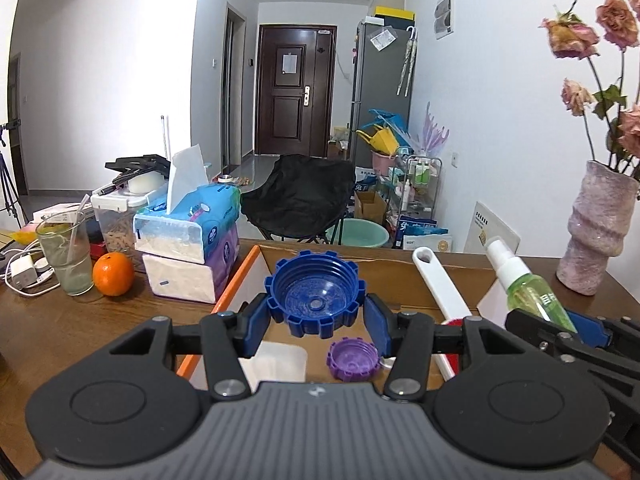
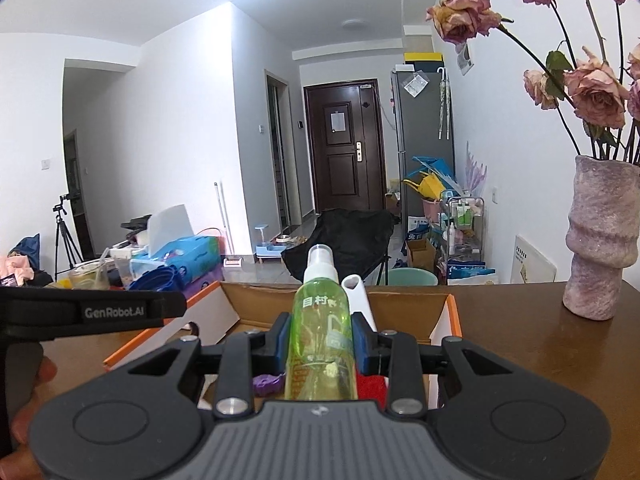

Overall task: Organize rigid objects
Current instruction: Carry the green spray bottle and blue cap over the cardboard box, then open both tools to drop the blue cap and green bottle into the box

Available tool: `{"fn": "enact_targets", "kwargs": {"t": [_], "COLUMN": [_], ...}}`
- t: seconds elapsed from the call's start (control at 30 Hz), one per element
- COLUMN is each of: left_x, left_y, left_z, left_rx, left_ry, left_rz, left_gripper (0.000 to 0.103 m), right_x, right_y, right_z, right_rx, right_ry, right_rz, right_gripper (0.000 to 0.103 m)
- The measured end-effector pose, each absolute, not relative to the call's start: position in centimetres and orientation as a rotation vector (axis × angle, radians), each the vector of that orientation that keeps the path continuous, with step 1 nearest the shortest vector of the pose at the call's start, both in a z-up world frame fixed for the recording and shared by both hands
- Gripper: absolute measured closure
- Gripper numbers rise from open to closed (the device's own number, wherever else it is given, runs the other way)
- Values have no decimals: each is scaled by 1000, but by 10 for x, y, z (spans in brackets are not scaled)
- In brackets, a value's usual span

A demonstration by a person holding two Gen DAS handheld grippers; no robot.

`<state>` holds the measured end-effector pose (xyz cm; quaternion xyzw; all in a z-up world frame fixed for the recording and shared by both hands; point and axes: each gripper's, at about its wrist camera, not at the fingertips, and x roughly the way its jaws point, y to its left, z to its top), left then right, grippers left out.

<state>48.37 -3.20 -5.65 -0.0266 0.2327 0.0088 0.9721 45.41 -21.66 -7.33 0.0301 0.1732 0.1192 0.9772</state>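
Note:
My left gripper (image 1: 316, 316) is shut on a large blue ridged cap (image 1: 316, 292), held open side towards the camera above an orange-edged cardboard box (image 1: 236, 276). Inside the box lie a small purple cap (image 1: 353, 360), a white flat piece (image 1: 276, 364) and a white-handled tool (image 1: 440, 280) with a red part. My right gripper (image 2: 320, 340) is shut on a green spray bottle (image 2: 320, 344) with a white nozzle, pointing away over the same box (image 2: 132, 344). In the left wrist view that bottle (image 1: 532, 292) and the right gripper (image 1: 560, 328) show at the right.
On the wooden table (image 1: 80, 320) left of the box stand stacked tissue packs (image 1: 192, 240), an orange (image 1: 113, 273), a glass with a straw (image 1: 68, 256) and a food container (image 1: 116, 216). A pink vase with dried roses (image 2: 600, 240) stands at the right. A black chair (image 1: 300, 196) is beyond the table.

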Motion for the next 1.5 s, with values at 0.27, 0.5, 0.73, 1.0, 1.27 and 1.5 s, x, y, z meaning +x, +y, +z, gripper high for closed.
{"fn": "enact_targets", "kwargs": {"t": [0.27, 0.5, 0.73, 1.0, 1.27, 1.5], "left_x": [515, 531, 539, 534, 534, 525], "left_y": [-30, -34, -32, -23, -18, -13], "left_z": [-65, -82, -95, -90, -86, -78], "left_rx": [-50, -27, -24, -28, -36, -56], "left_ry": [498, 542, 591, 563, 568, 559], "left_rz": [34, 32, 40, 82, 91, 95], "left_gripper": [51, 51, 38, 0, 0, 0], "right_x": [483, 497, 508, 511, 517, 506], "right_y": [-215, -215, -214, -221, -226, -228], "right_z": [-81, -88, -97, -102, -104, -97], "right_rx": [62, 51, 29, 15, 52, 53], "right_ry": [374, 383, 428, 442, 470, 448], "right_rz": [242, 239, 243, 153, 134, 107], "right_gripper": [73, 73, 72, 0, 0, 0]}}
